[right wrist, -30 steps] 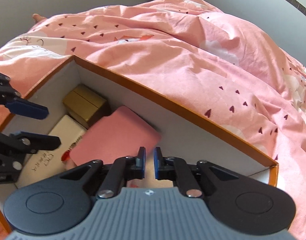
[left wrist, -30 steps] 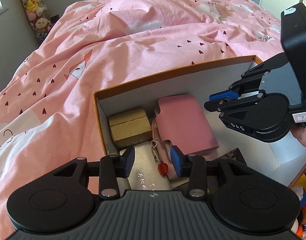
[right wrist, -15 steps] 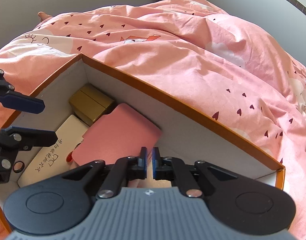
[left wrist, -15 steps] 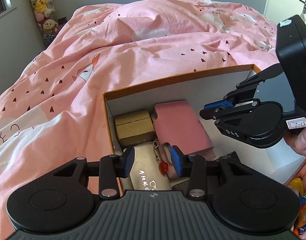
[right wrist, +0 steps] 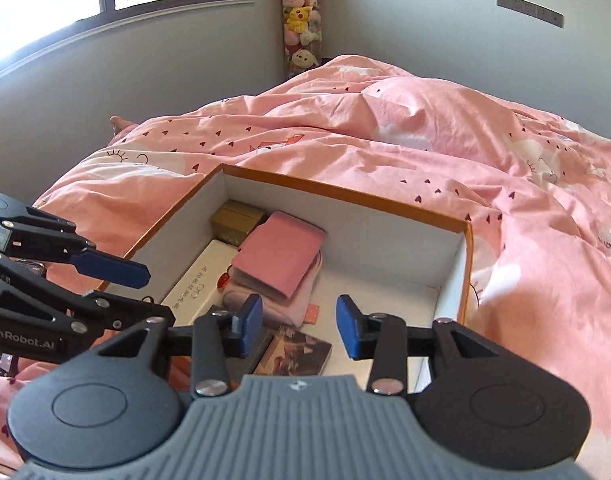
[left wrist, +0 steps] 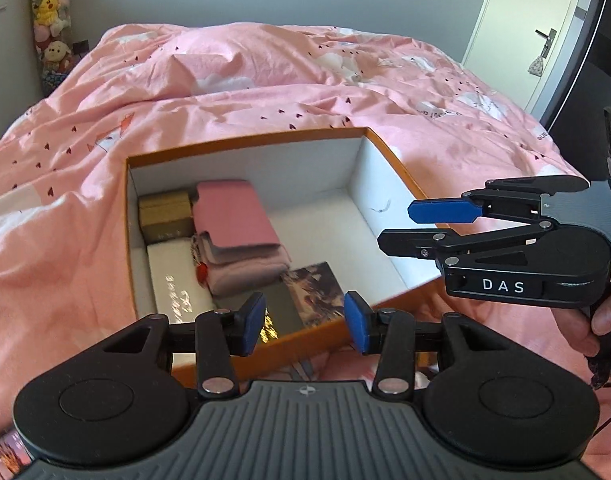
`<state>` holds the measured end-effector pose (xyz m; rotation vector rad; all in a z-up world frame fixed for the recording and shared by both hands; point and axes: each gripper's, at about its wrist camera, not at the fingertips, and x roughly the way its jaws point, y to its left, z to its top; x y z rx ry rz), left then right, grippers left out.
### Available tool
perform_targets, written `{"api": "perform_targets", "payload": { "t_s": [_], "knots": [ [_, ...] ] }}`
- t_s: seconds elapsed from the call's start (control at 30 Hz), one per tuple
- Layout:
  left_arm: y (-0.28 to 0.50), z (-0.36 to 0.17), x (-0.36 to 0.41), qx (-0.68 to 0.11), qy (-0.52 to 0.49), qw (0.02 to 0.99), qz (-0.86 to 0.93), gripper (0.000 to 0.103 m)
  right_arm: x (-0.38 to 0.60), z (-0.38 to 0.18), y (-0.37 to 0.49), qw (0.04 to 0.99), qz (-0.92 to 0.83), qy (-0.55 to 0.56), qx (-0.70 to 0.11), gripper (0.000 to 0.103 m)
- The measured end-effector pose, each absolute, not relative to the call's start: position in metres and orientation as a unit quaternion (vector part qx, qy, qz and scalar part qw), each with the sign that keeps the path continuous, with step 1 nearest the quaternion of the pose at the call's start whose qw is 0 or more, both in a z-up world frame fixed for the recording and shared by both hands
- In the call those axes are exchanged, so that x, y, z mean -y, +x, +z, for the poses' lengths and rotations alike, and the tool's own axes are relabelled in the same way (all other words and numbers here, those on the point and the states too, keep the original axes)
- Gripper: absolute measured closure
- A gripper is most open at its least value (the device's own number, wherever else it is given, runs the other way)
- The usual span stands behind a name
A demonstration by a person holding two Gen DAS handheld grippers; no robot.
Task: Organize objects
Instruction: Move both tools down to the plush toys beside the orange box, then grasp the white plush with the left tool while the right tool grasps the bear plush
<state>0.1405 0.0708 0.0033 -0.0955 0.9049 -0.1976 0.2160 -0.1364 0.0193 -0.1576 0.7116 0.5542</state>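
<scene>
A: Box [left wrist: 241,148] first: the orange-rimmed cardboard one sits on the pink duvet [left wrist: 225,92], ahead of and below both grippers, its long side running left to right across the left wrist view.

B: And what's in it?

A: Everything is packed into its left half. A gold box [left wrist: 165,216] is in the far left corner, a folded pink cloth [left wrist: 233,224] just beside it, a white case [left wrist: 177,284] in front of the gold one, and a dark photo card [left wrist: 313,292] near the front wall. The right half of the floor is bare.

B: Grippers?

A: Left gripper [left wrist: 303,322] has its jaws spread with nothing between them, and they have just been widening a little. Right gripper [right wrist: 299,326] has also just been opening; its jaws stand apart and empty, above the box's near wall.

B: Which is nearer the free space?

A: The right one, I'd judge. In the left wrist view it hangs over the box's right edge, fingers pointing left across it. Whatever goes in next isn't visible in either view, so I can't tell which way it lies.
</scene>
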Motion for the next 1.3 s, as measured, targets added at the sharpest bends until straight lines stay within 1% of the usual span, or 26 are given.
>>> {"api": "perform_targets", "payload": {
  "t_s": [0.07,0.2,0.33,0.4,0.47,0.53,0.63,0.7,0.8,0.83,0.87,0.9,1.03,1.07,1.1,1.17,1.23,1.27,1.3],
  "knots": [
    [0.131,-0.004,-0.064,-0.446,-0.066,0.887,-0.106,0.052,0.149,0.015,0.197,0.905,0.243,-0.071,-0.343,0.056],
    [0.114,-0.025,-0.046,-0.472,-0.075,0.868,-0.133,0.052,0.171,0.001,0.163,0.910,0.197,-0.066,-0.358,0.056],
    [0.098,-0.046,-0.020,-0.494,-0.022,0.856,-0.153,0.053,0.186,-0.015,0.141,0.898,0.186,-0.053,-0.394,0.058],
    [0.087,-0.056,-0.011,-0.506,-0.003,0.847,-0.161,0.053,0.189,-0.021,0.129,0.895,0.179,-0.060,-0.404,0.062],
    [0.082,-0.066,-0.008,-0.521,-0.008,0.838,-0.163,0.053,0.191,-0.026,0.116,0.890,0.183,-0.066,-0.412,0.066],
    [0.078,-0.078,-0.009,-0.539,-0.024,0.825,-0.168,0.053,0.190,-0.031,0.106,0.882,0.195,-0.065,-0.424,0.073],
    [0.078,-0.093,-0.007,-0.557,-0.034,0.813,-0.165,0.053,0.190,-0.038,0.097,0.870,0.201,-0.058,-0.446,0.078],
    [0.076,-0.102,0.001,-0.565,-0.021,0.808,-0.165,0.053,0.191,-0.043,0.094,0.866,0.189,-0.066,-0.459,0.079],
    [0.073,-0.106,0.012,-0.560,0.004,0.811,-0.169,0.053,0.192,-0.044,0.086,0.866,0.180,-0.095,-0.457,0.078],
    [0.073,-0.108,0.014,-0.561,0.006,0.810,-0.168,0.053,0.194,-0.043,0.083,0.867,0.176,-0.105,-0.455,0.071],
    [0.074,-0.110,0.014,-0.563,0.005,0.809,-0.167,0.053,0.196,-0.044,0.081,0.867,0.171,-0.111,-0.455,0.067],
    [0.075,-0.113,0.015,-0.565,0.004,0.808,-0.166,0.053,0.199,-0.046,0.080,0.866,0.165,-0.115,-0.457,0.066],
    [0.075,-0.118,0.018,-0.569,0.010,0.805,-0.166,0.053,0.212,-0.055,0.085,0.863,0.146,-0.099,-0.474,0.066],
    [0.075,-0.118,0.018,-0.571,0.010,0.804,-0.167,0.060,0.213,-0.056,0.087,0.862,0.146,-0.093,-0.475,0.066],
    [0.075,-0.119,0.018,-0.573,0.009,0.802,-0.168,0.063,0.213,-0.057,0.089,0.863,0.146,-0.091,-0.476,0.065],
    [0.075,-0.118,0.017,-0.574,0.009,0.802,-0.162,0.074,0.213,-0.060,0.095,0.861,0.144,-0.090,-0.479,0.060],
    [0.074,-0.117,0.013,-0.575,0.003,0.803,-0.157,0.079,0.213,-0.063,0.100,0.860,0.140,-0.092,-0.482,0.052],
    [0.073,-0.116,0.009,-0.578,-0.003,0.801,-0.154,0.083,0.213,-0.065,0.103,0.859,0.138,-0.092,-0.484,0.050],
    [0.072,-0.115,0.005,-0.582,-0.008,0.799,-0.150,0.083,0.213,-0.066,0.105,0.858,0.135,-0.091,-0.487,0.046]
  ]
}}
